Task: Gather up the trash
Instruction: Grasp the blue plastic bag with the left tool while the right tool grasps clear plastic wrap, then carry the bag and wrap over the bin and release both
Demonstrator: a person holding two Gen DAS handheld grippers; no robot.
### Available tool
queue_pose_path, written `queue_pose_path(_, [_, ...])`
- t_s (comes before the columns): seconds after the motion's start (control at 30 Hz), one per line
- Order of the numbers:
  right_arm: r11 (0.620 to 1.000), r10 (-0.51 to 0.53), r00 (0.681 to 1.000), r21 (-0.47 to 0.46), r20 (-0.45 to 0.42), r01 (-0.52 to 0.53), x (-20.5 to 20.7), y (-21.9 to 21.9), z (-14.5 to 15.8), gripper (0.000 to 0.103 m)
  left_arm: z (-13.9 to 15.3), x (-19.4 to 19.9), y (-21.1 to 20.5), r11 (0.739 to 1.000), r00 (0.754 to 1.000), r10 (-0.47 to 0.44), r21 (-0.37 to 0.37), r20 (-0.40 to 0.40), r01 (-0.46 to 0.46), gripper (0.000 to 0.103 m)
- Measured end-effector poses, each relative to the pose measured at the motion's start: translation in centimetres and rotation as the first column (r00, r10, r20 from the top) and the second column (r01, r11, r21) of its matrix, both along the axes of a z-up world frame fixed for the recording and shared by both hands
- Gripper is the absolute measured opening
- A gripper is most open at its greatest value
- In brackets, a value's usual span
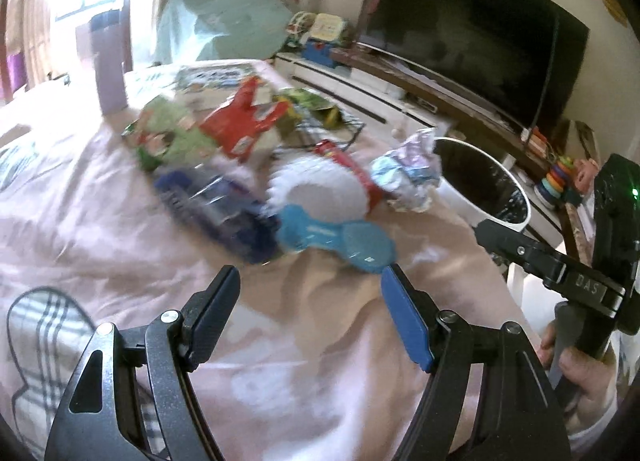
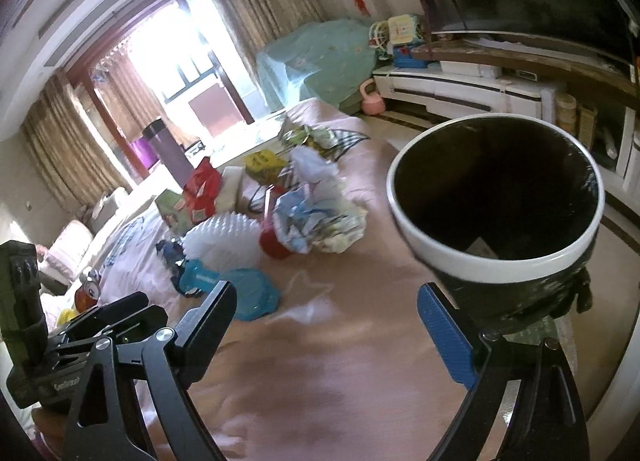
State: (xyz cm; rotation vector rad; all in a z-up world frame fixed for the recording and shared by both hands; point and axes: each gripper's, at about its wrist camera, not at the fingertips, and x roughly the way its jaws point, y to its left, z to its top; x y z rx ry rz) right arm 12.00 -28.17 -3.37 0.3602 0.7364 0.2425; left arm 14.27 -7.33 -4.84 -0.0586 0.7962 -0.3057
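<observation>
Trash lies heaped on a pink cloth (image 1: 120,241): a blue plastic blister pack (image 1: 332,239), a white ridged tray (image 1: 320,189), a crumpled pale wrapper (image 1: 408,177), a dark blue wrapper (image 1: 216,201), a red bag (image 1: 240,121) and a green packet (image 1: 168,133). My left gripper (image 1: 310,277) is open and empty, just short of the blister pack. My right gripper (image 2: 326,293) is also open and empty, over bare cloth. The blister pack (image 2: 240,293) sits by its left finger. A black bin with a white rim (image 2: 480,261) stands beyond its right finger, beside the cloth's edge.
A purple tumbler (image 1: 110,61) stands behind the heap. A dark TV (image 1: 472,37) on a white cabinet (image 1: 360,97) runs along the right, with toys (image 1: 556,181) near the bin (image 1: 508,221). A hand (image 1: 576,373) holds the right tool at the right edge.
</observation>
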Motion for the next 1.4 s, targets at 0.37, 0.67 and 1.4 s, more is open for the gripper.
queue_pose_path(0.37, [0.997, 0.062, 0.998, -0.036, 0.005, -0.062, 0.1, 3.1, -0.5, 0.093, -0.8, 2.0, 4.6, 0.991, 0.989, 0.122, -0.049, -0.085, -0.127, 0.075])
queue_pose_path(0.67, [0.997, 0.056, 0.998, -0.059, 0.025, -0.054, 2.7, 2.8, 0.4, 0.093, -1.0, 6.0, 5.2, 0.984, 0.978, 0.155, -0.069, -0.139, -0.166, 0.075])
queue_pose_path(1.4, [0.993, 0.041, 0.998, -0.110, 0.043, -0.036, 5.4, 1.9, 1.1, 0.009, 1.3, 5.0, 5.8, 0.991, 0.991, 0.129, -0.042, -0.020, -0.129, 0.023])
